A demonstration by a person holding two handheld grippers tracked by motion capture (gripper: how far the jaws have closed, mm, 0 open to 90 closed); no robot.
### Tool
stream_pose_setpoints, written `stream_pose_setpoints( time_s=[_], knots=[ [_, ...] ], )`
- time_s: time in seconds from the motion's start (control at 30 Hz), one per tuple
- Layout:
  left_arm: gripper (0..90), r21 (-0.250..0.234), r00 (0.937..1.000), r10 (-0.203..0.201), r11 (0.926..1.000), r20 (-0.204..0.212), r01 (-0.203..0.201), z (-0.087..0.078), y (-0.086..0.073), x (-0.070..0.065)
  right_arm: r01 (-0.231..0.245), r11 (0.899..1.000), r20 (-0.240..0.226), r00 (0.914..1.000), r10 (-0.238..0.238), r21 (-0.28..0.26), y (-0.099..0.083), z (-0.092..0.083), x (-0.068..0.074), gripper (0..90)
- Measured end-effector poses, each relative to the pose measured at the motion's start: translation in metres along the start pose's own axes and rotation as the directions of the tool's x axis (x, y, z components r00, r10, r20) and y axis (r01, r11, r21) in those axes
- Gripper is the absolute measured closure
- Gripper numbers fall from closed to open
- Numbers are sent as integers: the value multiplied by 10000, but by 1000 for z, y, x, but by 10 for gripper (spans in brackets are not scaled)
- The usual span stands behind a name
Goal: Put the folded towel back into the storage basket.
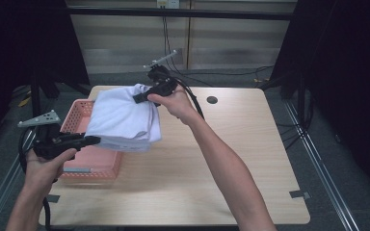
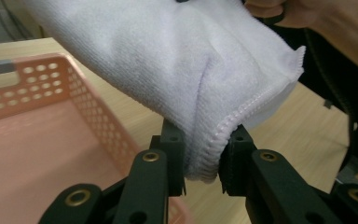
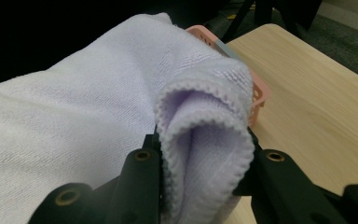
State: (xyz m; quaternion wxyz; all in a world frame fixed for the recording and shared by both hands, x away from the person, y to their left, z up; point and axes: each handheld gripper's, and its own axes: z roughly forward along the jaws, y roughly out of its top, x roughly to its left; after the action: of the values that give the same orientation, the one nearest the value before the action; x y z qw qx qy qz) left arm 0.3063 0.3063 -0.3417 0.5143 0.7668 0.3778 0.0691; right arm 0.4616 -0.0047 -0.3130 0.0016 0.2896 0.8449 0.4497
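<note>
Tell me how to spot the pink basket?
Look at the wooden table, then go to its left edge. The pink basket sits there, partly under a white towel held by both grippers. It's the only thing with rows of little holes in its walls.

Even overhead light brightens the pale wooden tabletop [image 1: 212,159], while the left and right edges of the high view sink into black. The white terry towel [image 2: 177,60] looks sharp; the near pink perforated plastic basket [image 2: 37,140] blurs softly
</note>
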Motion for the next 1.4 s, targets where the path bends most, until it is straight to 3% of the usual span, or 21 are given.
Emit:
stream_pose_setpoints(
  time_s=[0.17,0.33,0.5,0.6,0.67,0.9,0.97,1.1,1.27,1.37,1.4],
  knots=[
    [750,-285,9995,-173,9995,-257,166,-18,0,13,32,10000,-93,10000,-32,49,14,14,7,707],
    [752,-298,9962,-512,9983,-705,492,-37,-8,30,-62,9999,-142,9999,64,118,27,44,16,708],
    [753,-352,9878,-1032,9944,-1171,997,-55,-26,52,-273,9995,-190,9994,276,162,34,77,27,710],
    [755,-194,9781,-1299,9915,-1624,1285,-60,-37,66,-287,9991,-32,9996,288,299,35,100,34,710],
    [756,-109,9706,-1606,9868,-1792,1613,-61,-46,78,-537,9979,78,9985,534,350,33,114,37,710],
    [755,613,9500,-1969,9741,-2426,2175,-47,-71,100,-943,9920,481,9947,905,842,11,156,34,710],
    [753,823,9472,-2080,9687,-2441,2340,-41,-77,104,-1134,9887,563,9925,1083,976,4,164,31,711],
    [749,1317,9460,-1806,9661,-2692,2219,-31,-84,103,-1293,9853,706,9900,1219,1117,-10,178,27,710],
    [726,1743,9424,-1572,9610,-2952,2149,-23,-88,101,-1147,9842,977,9900,1020,1346,-21,191,26,707],
    [641,2167,9428,-1290,9553,-3075,2013,-18,-90,97,-1084,9824,845,9918,964,1523,-26,196,23,686],
    [586,2178,9386,-1217,9555,-3229,1988,-17,-90,96,-1066,9822,884,9917,937,1549,-28,197,22,669]
  ],
)
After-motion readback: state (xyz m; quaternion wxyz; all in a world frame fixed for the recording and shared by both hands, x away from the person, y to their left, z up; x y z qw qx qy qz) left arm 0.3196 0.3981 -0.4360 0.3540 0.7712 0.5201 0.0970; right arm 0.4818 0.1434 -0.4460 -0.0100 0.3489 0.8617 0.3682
